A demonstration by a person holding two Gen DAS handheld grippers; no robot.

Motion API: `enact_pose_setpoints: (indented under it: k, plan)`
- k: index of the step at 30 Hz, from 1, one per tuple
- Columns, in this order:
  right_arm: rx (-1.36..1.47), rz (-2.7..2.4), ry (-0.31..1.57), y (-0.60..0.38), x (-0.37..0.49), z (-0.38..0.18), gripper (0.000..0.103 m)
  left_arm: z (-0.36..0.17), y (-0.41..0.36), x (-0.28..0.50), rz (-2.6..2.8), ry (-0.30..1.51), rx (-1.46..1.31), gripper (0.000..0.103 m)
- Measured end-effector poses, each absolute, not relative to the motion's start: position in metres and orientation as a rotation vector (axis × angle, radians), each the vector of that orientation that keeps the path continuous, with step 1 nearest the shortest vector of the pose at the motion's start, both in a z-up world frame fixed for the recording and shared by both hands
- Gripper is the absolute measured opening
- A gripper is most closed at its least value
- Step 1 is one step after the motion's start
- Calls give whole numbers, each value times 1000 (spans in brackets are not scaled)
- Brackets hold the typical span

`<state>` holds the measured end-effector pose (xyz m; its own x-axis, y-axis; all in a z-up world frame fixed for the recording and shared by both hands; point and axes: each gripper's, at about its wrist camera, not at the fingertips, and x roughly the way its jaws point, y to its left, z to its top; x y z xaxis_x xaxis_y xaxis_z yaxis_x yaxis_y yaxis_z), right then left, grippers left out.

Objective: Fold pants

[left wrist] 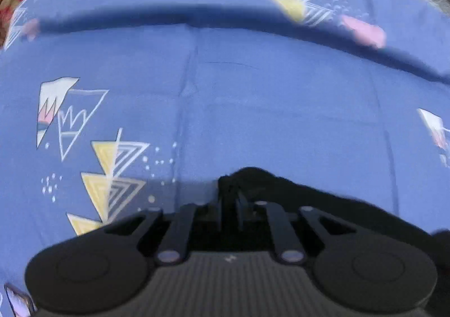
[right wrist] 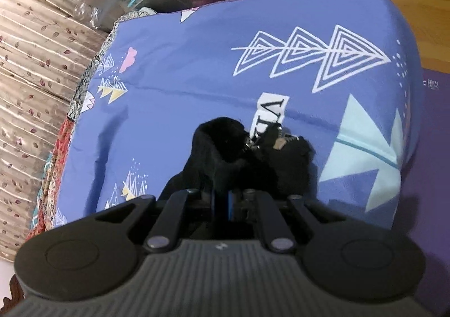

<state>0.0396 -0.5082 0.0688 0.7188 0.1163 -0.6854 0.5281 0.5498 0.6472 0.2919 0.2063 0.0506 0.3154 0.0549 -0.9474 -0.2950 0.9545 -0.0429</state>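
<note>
Both pairs of fingers — left (left wrist: 229, 204), right (right wrist: 230, 198) — clamp black pants (right wrist: 225, 148) above the blue bedsheet (right wrist: 197, 63).

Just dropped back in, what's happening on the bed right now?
A person is working a pair of black pants over a blue patterned bedsheet with two handheld claws. The right claw is shut on a bunched handful of the dark fabric, with a white tag showing at the top of the bunch. The left claw is also shut on black cloth near the sheet. No neat fold is visible yet; the garment looks gathered rather than laid flat.
</note>
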Motion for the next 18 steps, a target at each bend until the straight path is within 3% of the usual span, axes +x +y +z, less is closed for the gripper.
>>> enact_pose_setpoints:
  k: [5, 10, 13, 17, 18]
  plan:
    - [896, -200, 713, -508, 55, 95, 11, 126, 231, 225, 178, 901, -378, 8]
    - [962, -116, 619, -516, 47, 112, 11, 177, 256, 75, 115, 660, -498, 8]
    - [991, -134, 611, -527, 30, 103, 11, 163, 252, -17, 95, 661, -495, 8]
    - [1046, -223, 690, -544, 7, 64, 13, 107, 236, -106, 122, 808, -524, 9]
    - [1055, -256, 720, -548, 3, 53, 19, 87, 230, -124, 139, 855, -540, 14]
